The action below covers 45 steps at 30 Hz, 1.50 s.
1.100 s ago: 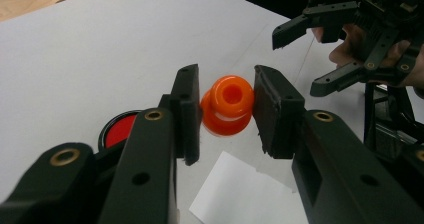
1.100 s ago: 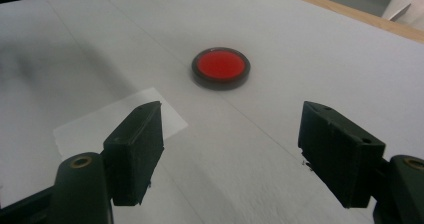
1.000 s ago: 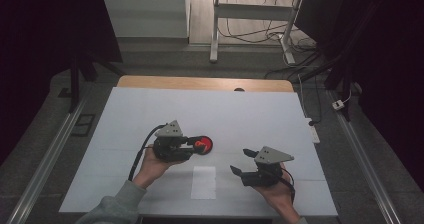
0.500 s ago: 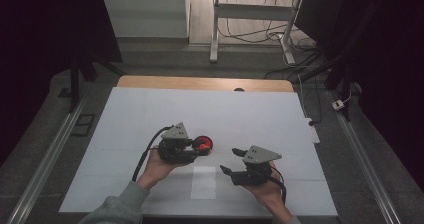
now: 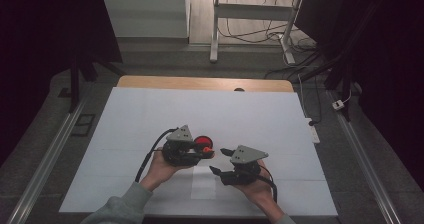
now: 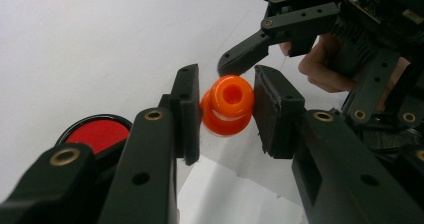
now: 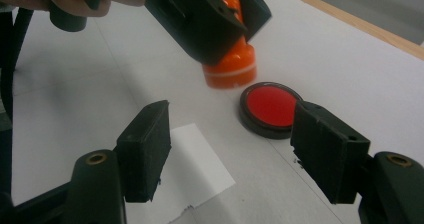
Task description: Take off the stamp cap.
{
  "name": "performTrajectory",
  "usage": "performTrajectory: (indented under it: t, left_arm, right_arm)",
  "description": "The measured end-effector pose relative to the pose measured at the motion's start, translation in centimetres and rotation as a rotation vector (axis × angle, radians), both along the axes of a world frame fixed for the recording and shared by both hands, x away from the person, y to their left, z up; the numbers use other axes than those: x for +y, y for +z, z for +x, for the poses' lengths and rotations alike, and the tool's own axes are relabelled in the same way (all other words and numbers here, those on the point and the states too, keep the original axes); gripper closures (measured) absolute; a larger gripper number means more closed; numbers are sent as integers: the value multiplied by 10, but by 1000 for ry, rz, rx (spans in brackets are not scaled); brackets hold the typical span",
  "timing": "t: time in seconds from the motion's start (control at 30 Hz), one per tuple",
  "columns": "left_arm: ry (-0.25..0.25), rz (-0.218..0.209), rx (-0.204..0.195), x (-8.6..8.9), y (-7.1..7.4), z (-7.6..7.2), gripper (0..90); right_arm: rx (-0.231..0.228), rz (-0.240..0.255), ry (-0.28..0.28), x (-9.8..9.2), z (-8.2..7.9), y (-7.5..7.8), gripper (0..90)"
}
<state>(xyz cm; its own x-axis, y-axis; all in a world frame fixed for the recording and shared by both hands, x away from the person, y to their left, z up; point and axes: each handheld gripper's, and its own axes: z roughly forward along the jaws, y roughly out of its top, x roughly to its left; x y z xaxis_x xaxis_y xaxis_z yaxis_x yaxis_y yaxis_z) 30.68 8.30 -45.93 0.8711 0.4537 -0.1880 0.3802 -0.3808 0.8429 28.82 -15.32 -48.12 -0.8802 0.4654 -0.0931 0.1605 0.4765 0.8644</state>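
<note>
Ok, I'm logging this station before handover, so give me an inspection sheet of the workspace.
Surface: white table with a wooden far edge; a paper slip lies near the front.
Job's things: orange piece held above the table; red disc with a black rim lies flat.
Clutter: nothing seen.
Grippers: left gripper clamped on the orange piece; right gripper open and holding nothing, its jaws have just been closing.
Cables: one trails from each gripper; more on the floor beyond.
Surroundings: dark room, white desk frame behind.

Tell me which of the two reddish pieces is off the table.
The orange knob-shaped piece, clamped between the left gripper's jaws and lifted. The flat red disc in a black ring lies on the white table.
</note>
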Motion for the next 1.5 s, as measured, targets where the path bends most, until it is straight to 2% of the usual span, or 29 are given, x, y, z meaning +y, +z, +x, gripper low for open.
performTrajectory:
  t: [0.33,0.57,0.8,1.07,1.23,1.5]
  left_arm:
    - [-5,0,6,-2,-2,0,643]
    - [-10,-1,9,-4,-3,0,643]
    - [-12,-2,10,-4,-3,0,643]
    - [-12,2,10,-5,-4,0,643]
    - [-11,7,-1,-5,-4,-1,644]
    - [-16,-1,1,-6,-4,-2,644]
  right_arm:
    - [-16,-5,9,9,1,-1,385]
    - [-28,-7,0,12,2,-1,487]
    - [-14,-9,5,12,3,-2,575]
    - [-4,-7,4,13,4,-2,570]
    - [17,23,-5,11,5,-2,535]
    - [-9,13,-13,11,3,-1,628]
